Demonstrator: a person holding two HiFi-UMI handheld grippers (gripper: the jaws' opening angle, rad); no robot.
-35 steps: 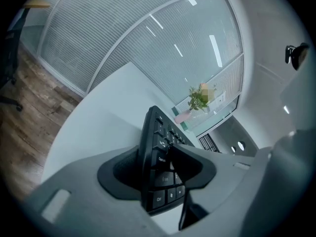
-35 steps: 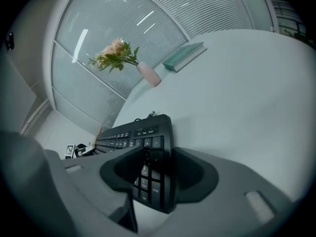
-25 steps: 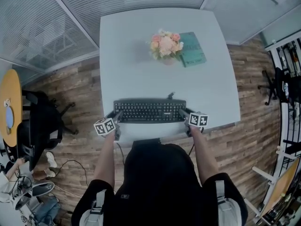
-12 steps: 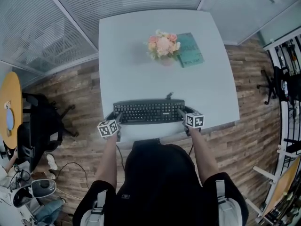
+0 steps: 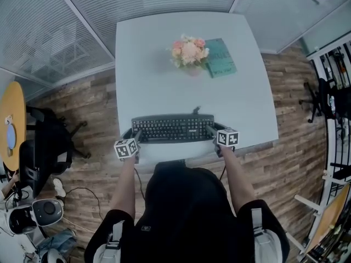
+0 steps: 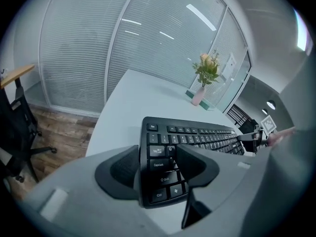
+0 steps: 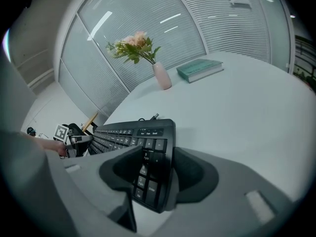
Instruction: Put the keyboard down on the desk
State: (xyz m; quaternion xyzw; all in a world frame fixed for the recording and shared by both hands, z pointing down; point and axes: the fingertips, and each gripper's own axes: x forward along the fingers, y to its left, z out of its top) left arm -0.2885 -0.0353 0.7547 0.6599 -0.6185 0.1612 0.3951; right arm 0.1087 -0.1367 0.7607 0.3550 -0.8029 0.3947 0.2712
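Note:
The black keyboard lies flat on the pale desk, close to its front edge. My left gripper is at the keyboard's left end. In the left gripper view that end sits between my left gripper's wide, open jaws, which do not visibly press on it. My right gripper is at the right end. In the right gripper view the number-pad end lies between my right gripper's spread jaws, also loose.
A pink vase of flowers and a teal book stand at the desk's far side. A black office chair and a round yellow table are on the left. Cables lie on the wooden floor by the person's legs.
The keyboard stays on the desk in about the same spot. My left gripper has shifted slightly to the right. Both grippers remain at the keyboard's ends.

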